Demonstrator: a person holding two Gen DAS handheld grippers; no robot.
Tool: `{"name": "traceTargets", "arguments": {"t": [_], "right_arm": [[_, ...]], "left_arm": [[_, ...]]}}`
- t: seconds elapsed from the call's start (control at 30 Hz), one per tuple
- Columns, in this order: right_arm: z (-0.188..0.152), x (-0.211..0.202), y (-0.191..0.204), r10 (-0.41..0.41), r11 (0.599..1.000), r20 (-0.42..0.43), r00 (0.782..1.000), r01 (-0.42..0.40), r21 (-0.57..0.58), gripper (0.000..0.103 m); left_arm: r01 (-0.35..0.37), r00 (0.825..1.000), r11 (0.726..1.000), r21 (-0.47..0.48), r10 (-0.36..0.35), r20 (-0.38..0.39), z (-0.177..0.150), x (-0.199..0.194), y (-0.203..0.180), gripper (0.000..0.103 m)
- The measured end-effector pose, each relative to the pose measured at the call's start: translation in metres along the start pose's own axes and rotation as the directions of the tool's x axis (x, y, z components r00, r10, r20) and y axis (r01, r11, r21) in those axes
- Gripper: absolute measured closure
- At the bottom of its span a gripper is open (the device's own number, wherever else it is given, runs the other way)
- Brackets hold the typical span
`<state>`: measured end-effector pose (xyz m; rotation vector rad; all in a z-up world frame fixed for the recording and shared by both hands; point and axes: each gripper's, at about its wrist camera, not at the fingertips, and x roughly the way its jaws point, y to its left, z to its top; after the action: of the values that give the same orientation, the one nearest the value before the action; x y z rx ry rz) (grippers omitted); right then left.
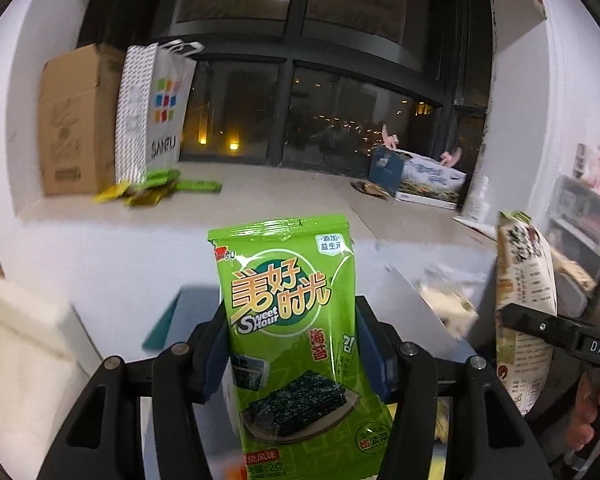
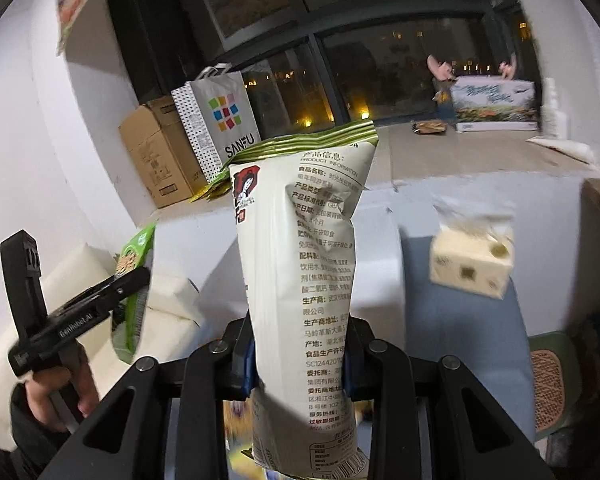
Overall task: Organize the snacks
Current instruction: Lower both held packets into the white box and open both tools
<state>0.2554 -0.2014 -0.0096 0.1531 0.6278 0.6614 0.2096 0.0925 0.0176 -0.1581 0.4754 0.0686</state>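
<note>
We clamp left gripper (image 1: 296, 360) jaws on seaweed pack (image 1: 292, 320), aloft | right gripper (image 2: 300, 364) jaws clamped on white pouch (image 2: 300, 264), aloft | risk: slick, crumpling film may slip mid-carry | far: sill (image 1: 284, 192) holds green packets (image 1: 156, 190).

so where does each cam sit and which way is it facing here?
Left wrist: on the left gripper, looking along its fingers at the green seaweed packet they grip, toward the window ledge; right gripper and a hand at right.
Right wrist: on the right gripper, facing its white snack bag and the same ledge; left gripper and a hand at left.
Shared: cardboard box, SANFU bag.
</note>
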Motion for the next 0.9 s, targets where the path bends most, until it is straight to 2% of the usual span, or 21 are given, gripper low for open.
{"name": "traceTargets", "arguments": {"t": [0.1, 0.23, 0.33, 0.43, 0.5, 0.57, 0.6, 0.63, 0.7, 0.73, 0.8, 0.9], "right_arm": [[0.042, 0.047, -0.002, -0.028, 1.000, -0.048, 0.998, 0.027, -0.016, 0.070], [0.079, 0.112, -0.015, -0.119, 0.993, -0.138, 0.983, 0.117, -0.023, 0.070], [0.087, 0.145, -0.027, -0.150, 0.989, -0.196, 0.969, 0.149, -0.021, 0.070], [0.081, 0.165, -0.032, -0.122, 0.992, -0.251, 0.960, 0.129, 0.012, 0.070], [0.076, 0.174, -0.034, -0.131, 0.991, -0.267, 0.955, 0.137, 0.005, 0.069], [0.071, 0.181, -0.036, -0.141, 0.989, -0.287, 0.947, 0.146, -0.006, 0.068], [0.070, 0.184, -0.037, -0.149, 0.988, -0.292, 0.945, 0.154, -0.005, 0.062], [0.069, 0.185, -0.038, -0.155, 0.987, -0.297, 0.942, 0.161, -0.006, 0.041], [0.069, 0.184, -0.040, -0.161, 0.986, -0.292, 0.943, 0.168, 0.000, 0.008], [0.070, 0.179, -0.041, -0.159, 0.986, -0.264, 0.951, 0.167, 0.008, 0.006], [0.074, 0.168, -0.041, -0.174, 0.984, -0.234, 0.956, 0.181, 0.008, 0.006], [0.080, 0.153, -0.041, -0.172, 0.983, -0.203, 0.964, 0.180, 0.021, 0.000]], "left_arm": [[0.005, 1.000, 1.000, 0.013, -0.004, -0.029, 0.021, 0.048, -0.007, 0.042], [-0.012, 0.994, 1.000, 0.002, 0.012, -0.108, 0.024, 0.100, 0.000, 0.042], [-0.035, 0.988, 0.999, 0.020, 0.037, -0.150, 0.013, 0.122, 0.001, 0.041], [-0.049, 0.981, 0.998, 0.027, 0.053, -0.185, 0.001, 0.134, 0.004, 0.039], [-0.056, 0.977, 0.998, 0.019, 0.059, -0.205, -0.003, 0.140, 0.009, 0.032], [-0.081, 0.970, 0.997, 0.013, 0.082, -0.228, -0.005, 0.145, 0.013, 0.010], [-0.085, 0.971, 0.996, 0.009, 0.085, -0.226, -0.006, 0.144, 0.014, 0.006], [-0.085, 0.972, 0.996, 0.005, 0.084, -0.219, -0.005, 0.142, 0.015, 0.000], [-0.090, 0.973, 0.996, 0.018, 0.092, -0.214, -0.002, 0.137, 0.013, 0.000], [-0.089, 0.973, 0.996, 0.023, 0.092, -0.209, 0.000, 0.134, 0.011, 0.000], [-0.073, 0.979, 0.997, 0.030, 0.078, -0.191, 0.004, 0.126, 0.008, 0.000], [-0.070, 0.987, 0.997, 0.038, 0.075, -0.141, 0.011, 0.107, 0.002, 0.000]]}}
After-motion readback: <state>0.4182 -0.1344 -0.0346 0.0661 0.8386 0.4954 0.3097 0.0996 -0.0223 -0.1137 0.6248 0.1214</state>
